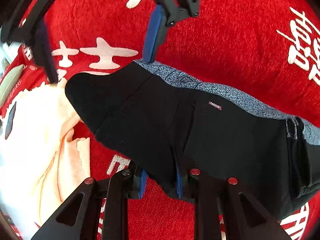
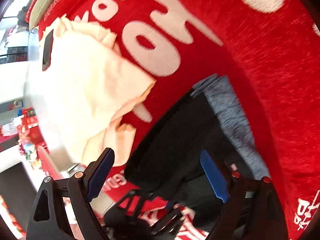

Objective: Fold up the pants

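Observation:
The black pants (image 1: 200,128) lie folded on the red cloth, with a blue-grey speckled waistband (image 1: 220,92) along the far edge and a small "FASHION" tag (image 1: 215,105). My left gripper (image 1: 160,182) is open at the near edge, its blue pads either side of a fold of the pants. My right gripper (image 1: 100,46) hovers open above the far left end of the pants. In the right wrist view its jaws (image 2: 158,174) are wide open above the pants (image 2: 176,140), and the left gripper (image 2: 156,214) shows below.
The red cloth (image 1: 230,46) with white characters covers the surface. A cream garment (image 1: 40,136) lies crumpled left of the pants, with a dark phone-like object (image 1: 10,120) on it. Shelves with goods (image 2: 26,132) show at the left of the right wrist view.

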Motion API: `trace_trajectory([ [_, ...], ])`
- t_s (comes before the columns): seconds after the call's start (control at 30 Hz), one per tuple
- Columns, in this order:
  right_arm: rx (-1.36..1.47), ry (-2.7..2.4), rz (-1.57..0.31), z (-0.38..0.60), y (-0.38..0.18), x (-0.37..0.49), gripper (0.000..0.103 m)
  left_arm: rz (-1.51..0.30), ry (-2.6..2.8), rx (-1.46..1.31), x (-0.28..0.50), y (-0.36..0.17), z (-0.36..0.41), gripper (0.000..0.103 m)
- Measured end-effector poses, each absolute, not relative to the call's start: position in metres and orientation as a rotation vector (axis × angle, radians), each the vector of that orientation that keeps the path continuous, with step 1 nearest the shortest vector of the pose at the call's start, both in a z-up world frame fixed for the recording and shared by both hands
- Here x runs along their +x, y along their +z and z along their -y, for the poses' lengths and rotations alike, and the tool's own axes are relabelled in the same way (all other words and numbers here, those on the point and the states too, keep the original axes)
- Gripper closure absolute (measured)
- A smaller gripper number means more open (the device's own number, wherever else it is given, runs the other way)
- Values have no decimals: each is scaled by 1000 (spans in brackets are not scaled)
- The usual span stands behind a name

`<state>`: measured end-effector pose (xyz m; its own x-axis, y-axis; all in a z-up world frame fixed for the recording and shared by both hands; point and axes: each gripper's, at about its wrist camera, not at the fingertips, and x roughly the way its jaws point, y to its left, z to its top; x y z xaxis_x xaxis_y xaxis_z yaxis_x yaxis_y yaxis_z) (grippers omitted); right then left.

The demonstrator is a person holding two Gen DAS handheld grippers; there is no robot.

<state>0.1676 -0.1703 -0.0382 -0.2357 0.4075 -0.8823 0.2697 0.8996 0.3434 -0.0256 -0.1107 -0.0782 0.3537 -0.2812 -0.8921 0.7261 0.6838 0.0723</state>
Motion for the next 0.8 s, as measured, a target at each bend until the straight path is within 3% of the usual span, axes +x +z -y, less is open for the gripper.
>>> trace_trajectory([
  [0.27, 272, 151, -1989, 132, -67, 157, 15, -938, -714, 597, -44, -72, 115, 79],
  [0.3, 262, 146, -1980, 132, -67, 157, 38, -942, -716, 597, -45, -71, 115, 79],
  [0.33, 266, 140, -1973, 135, -69, 156, 75, -948, -714, 601, -44, -72, 113, 79],
  [0.4, 328, 122, -1944, 149, -66, 149, 85, -936, -725, 602, -46, -69, 112, 79],
  [0.8, 665, 77, -1514, 232, 18, 59, 86, -807, -847, 626, -96, -7, 132, 79],
])
